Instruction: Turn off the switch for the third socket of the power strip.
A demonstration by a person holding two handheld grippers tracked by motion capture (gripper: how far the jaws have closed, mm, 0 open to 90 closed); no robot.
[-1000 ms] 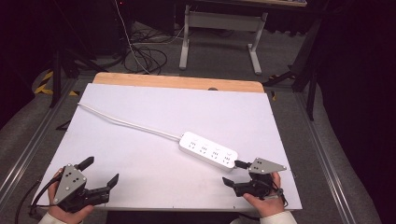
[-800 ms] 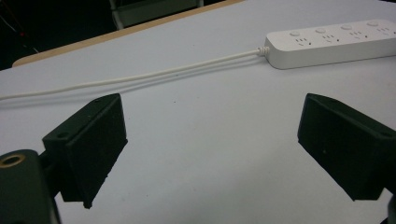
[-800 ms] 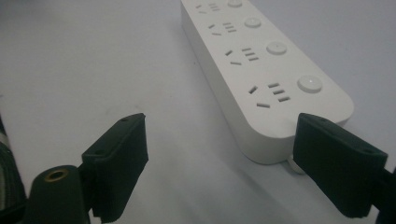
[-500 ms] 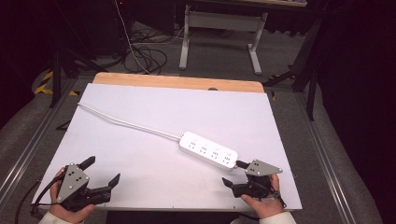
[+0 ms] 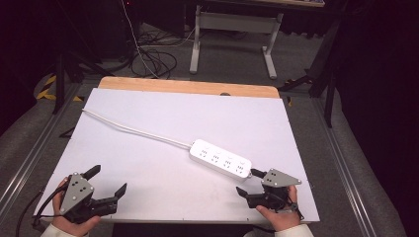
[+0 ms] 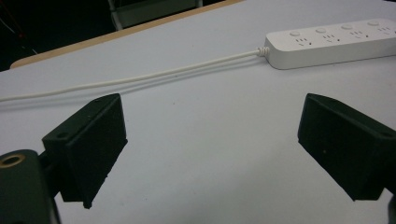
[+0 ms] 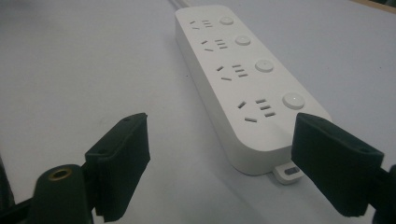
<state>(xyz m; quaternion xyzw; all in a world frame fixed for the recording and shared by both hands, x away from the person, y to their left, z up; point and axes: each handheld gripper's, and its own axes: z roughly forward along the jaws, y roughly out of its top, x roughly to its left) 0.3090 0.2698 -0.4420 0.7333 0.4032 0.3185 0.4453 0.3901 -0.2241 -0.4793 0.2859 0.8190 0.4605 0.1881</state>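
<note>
A white power strip (image 5: 220,159) (image 7: 243,79) (image 6: 334,41) with several sockets and round buttons lies on the white table (image 5: 163,123), right of centre. Its white cord (image 5: 133,129) (image 6: 140,79) runs to the far left edge. My right gripper (image 5: 250,182) (image 7: 224,158) rests open at the front right, its jaws just short of the strip's near end, nothing between them. My left gripper (image 5: 107,179) (image 6: 210,149) sits open at the front left corner, jaws wide over bare table, well away from the strip.
A wooden strip (image 5: 188,87) borders the table's far edge. Beyond it on the floor stand a grey desk frame (image 5: 232,29) and loose black cables (image 5: 153,54). Metal rails (image 5: 341,168) run along both sides of the table.
Both hands have eased slightly toward the near edge of the table. The power strip and cord have not moved.
</note>
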